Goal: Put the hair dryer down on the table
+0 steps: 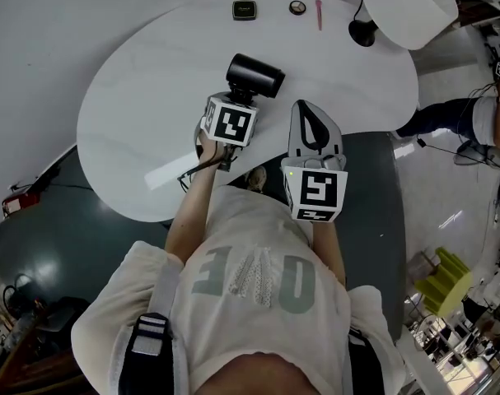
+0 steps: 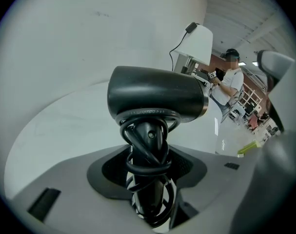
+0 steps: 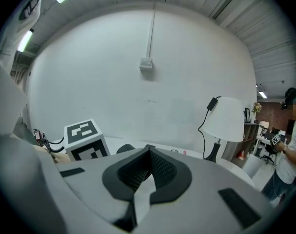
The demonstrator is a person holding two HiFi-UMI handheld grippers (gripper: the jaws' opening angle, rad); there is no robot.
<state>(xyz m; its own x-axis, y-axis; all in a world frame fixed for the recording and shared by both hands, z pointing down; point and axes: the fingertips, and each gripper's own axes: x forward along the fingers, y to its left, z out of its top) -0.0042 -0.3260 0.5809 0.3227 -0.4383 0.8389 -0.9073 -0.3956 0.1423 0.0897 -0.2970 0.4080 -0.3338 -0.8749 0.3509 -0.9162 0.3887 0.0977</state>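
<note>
Left gripper view: L gripper (image 2: 148, 172) grips hair dryer (image 2: 157, 95).

I have the hair dryer (image 1: 254, 76) standing in my left tool (image 1: 240, 99) over the near middle of the counter (image 1: 142, 97), my right tool (image 1: 307, 115) just right of it, a compact (image 1: 244, 10), round case (image 1: 297, 7) and stick (image 1: 319, 13) along the far edge, and a lamp (image 1: 410, 13) at far right.

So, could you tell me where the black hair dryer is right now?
Head view, centre: the black hair dryer is clamped by its handle in the left gripper, over the white oval table.
</note>
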